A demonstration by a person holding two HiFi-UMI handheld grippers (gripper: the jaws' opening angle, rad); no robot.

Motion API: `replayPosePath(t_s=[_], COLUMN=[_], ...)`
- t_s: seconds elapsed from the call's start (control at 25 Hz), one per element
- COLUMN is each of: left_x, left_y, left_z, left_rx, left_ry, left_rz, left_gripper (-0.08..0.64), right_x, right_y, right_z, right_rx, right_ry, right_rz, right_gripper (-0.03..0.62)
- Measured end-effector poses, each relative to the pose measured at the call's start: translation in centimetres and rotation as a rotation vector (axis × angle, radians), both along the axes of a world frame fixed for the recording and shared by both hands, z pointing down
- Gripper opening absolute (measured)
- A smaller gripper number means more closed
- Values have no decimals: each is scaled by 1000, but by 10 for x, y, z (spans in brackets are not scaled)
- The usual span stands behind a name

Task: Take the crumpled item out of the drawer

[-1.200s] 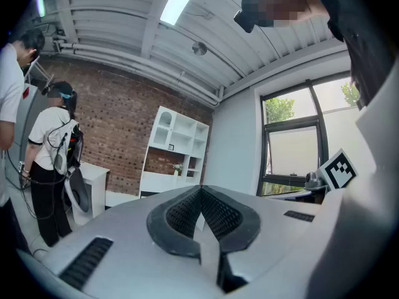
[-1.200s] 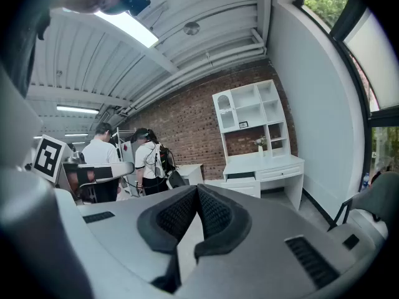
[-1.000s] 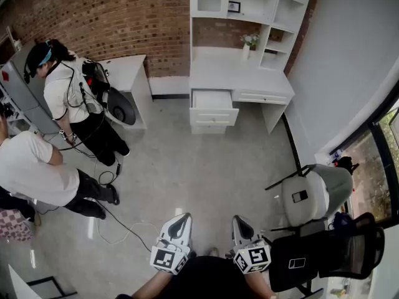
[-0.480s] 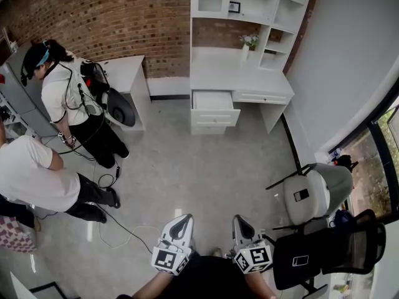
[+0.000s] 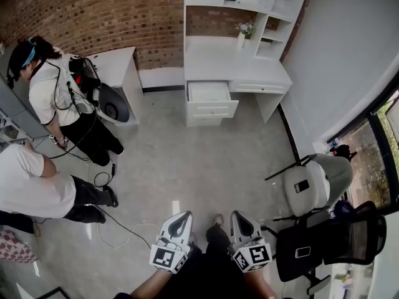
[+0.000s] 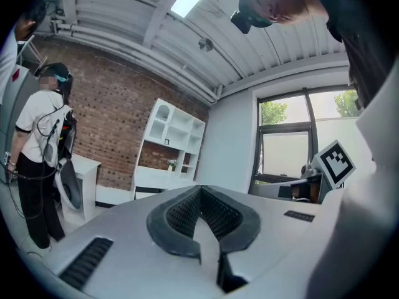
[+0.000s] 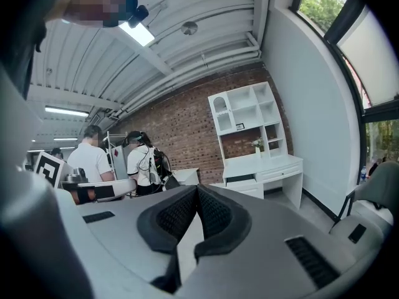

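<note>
Head view | white desk point(image 5: 237, 73) stood against the brick wall point(image 5: 93, 11) | its left drawer point(image 5: 210, 92) was pulled open; the crumpled item inside was too small to make out | left gripper point(image 5: 179, 217) and right gripper point(image 5: 239, 217) hung side by side, well apart from the desk, each with jaws pressed together on nothing | a standing person point(image 5: 53, 98) was left of the desk.

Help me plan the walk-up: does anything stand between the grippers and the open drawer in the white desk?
Nothing visible does. Bare floor runs from the left gripper and right gripper to the open drawer. The cable and chairs lie off to the sides.
</note>
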State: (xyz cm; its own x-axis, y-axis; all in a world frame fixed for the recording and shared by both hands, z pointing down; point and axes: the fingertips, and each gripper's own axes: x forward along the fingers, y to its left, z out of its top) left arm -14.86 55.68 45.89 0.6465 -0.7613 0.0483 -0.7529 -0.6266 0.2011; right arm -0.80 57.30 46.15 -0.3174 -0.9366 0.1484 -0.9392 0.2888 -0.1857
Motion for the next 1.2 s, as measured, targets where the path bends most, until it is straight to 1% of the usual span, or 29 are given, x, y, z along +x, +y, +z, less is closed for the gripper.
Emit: replayPosePath(t_s=[0.12, 0.28, 0.44, 0.72, 0.84, 0.96, 1.08, 1.2], left_x=[6, 23, 40, 92, 109, 118, 126, 134], left_y=[-19, -60, -120, -222, -256, -288, -319, -355], left_z=[9, 15, 9, -10, -13, -16, -12, -7], left_rx=[-20, -24, -10, 8, 19, 9, -9, -29], left_ry=[0, -7, -37, -30, -33, -41, -56, -48], left_rz=[-6, -15, -52, -105, -140, -163, -162, -153], left_gripper=[25, 25, 25, 25, 25, 25, 25, 25], right_x=[6, 23, 40, 90, 114, 131, 140, 143], right_y=[-22, -72, -139, -250, -288, -324, -355, -390], right_z=[11, 20, 15, 3, 6, 7, 9, 16], right_rx=[-10, 3, 30, 50, 44, 31, 11, -7], right_ry=[-10, -10, -26, -11, 3, 0, -14, -14], right_rz=[-2, -15, -52, -129, -152, -154, -149, -149], right_gripper=[12, 12, 12, 12, 12, 12, 12, 12])
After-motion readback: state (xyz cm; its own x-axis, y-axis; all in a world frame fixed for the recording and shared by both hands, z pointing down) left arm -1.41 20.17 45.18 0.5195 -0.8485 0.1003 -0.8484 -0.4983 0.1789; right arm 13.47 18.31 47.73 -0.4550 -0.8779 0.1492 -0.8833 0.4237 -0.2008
